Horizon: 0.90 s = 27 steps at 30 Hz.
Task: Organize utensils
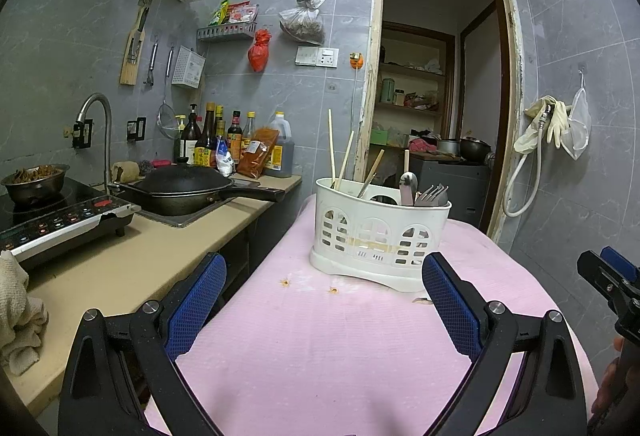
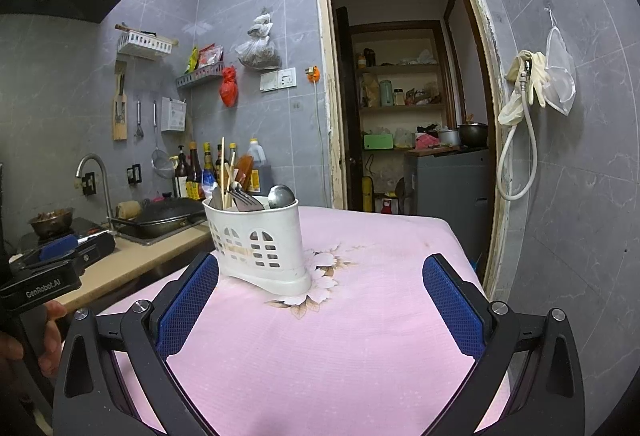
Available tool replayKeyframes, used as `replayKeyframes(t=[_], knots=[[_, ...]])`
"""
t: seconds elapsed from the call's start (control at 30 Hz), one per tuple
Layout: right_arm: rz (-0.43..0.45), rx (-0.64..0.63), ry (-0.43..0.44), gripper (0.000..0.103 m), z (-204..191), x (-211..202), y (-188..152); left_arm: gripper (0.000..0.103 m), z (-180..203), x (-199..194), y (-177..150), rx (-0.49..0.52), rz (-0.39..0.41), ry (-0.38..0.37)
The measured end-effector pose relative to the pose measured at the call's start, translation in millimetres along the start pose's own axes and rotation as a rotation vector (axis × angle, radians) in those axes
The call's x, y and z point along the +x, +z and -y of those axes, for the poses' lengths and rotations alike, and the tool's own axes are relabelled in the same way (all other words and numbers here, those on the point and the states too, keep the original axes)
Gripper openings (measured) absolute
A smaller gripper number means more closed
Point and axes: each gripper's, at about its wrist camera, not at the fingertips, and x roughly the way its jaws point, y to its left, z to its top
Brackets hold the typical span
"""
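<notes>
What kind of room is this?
It looks like a small home kitchen. There's a tap by a black pan on the counter, sauce bottles against the tiled wall, and a white basket holding forks and chopsticks on a pink cloth.

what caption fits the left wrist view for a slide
Open left gripper faces a white plastic utensil caddy on a pink tablecloth.

A slotted white plastic utensil caddy (image 1: 380, 236) stands on the pink cloth-covered table (image 1: 320, 336) ahead of me. In it stand wooden chopsticks (image 1: 332, 148), metal forks (image 1: 432, 194) and a metal spoon (image 2: 280, 196). Left of the table runs a beige stone counter (image 1: 132, 268), with a lidded black wok (image 1: 184, 186) on it.
</notes>
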Motion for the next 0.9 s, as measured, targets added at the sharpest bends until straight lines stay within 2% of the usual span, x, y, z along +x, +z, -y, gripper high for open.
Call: replayKeyframes(t=[0.9], knots=[[-0.002, -0.001, -0.001, 0.103, -1.0, -0.3, 1.2, 0.096, -2.3, -1.5, -0.8, 0.004, 0.0, 0.017]])
